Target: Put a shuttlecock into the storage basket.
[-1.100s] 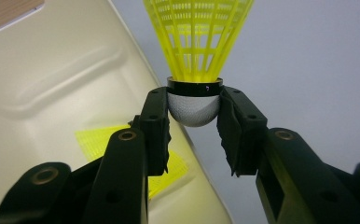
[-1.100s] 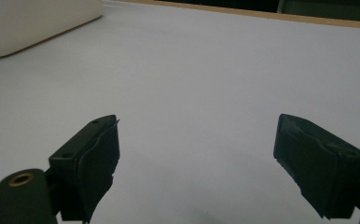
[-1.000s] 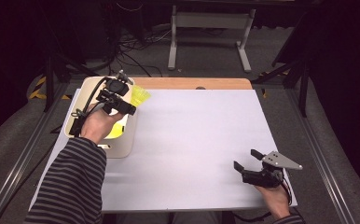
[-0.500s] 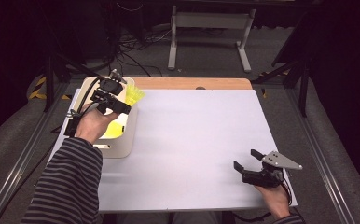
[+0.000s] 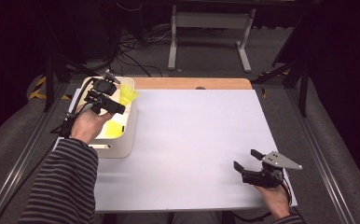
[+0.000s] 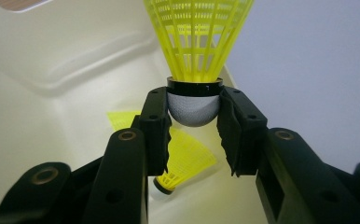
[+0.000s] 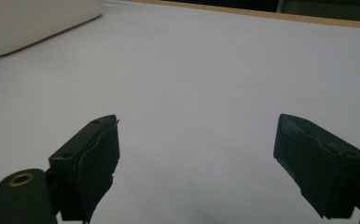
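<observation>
The big white table (image 5: pixel 192 140) is mostly bare. At its far left corner sits a cream bin (image 5: pixel 122 144). I hold my left gripper (image 6: pixel 194 116) over the bin, and its jaws are squeezed tight on the round grey cork of a yellow shuttlecock (image 6: pixel 197 42). I grab the cork because it is hard; the net skirt would bend. I think I am lifting it out or dropping it in, but I cannot tell which. Another shuttlecock (image 6: pixel 183 163) lies on the bin floor. My right gripper (image 5: pixel 255 168) waits near the right edge, jaws wide apart, holding nothing.
</observation>
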{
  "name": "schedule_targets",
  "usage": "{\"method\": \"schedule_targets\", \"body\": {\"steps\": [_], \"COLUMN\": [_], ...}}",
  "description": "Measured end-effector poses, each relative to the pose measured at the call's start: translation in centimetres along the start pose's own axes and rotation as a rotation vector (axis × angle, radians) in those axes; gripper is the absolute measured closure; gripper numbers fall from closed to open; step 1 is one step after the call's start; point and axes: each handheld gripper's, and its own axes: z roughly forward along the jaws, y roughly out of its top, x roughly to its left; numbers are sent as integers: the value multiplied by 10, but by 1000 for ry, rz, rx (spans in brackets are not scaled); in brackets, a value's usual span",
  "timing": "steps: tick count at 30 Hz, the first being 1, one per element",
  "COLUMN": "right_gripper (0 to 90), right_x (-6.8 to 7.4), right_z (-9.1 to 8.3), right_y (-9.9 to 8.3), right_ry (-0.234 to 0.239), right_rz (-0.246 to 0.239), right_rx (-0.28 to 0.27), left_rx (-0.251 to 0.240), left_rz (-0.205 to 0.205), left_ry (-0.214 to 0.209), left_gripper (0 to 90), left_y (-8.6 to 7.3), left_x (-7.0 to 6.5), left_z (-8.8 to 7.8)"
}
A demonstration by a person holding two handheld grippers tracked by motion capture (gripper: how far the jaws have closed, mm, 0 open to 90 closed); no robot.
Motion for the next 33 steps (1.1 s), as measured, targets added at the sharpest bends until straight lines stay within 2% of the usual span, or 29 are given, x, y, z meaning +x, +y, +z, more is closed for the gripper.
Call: {"method": "schedule_targets", "body": {"steps": [5,19,33], "right_gripper": [145,145,145], "right_x": [0,0,0], "right_z": [0,0,0], "right_y": [0,0,0], "right_ry": [-1,-2,-2], "right_rz": [0,1,3], "right_rx": [1,4,5], "left_rx": [-4,19,39], "left_rz": [-5,-63,-91], "left_ry": [9,30,57], "left_gripper": [650,649,649], "left_y": [-2,-11,-12], "left_x": [5,22,31], "left_z": [-1,5,13]}}
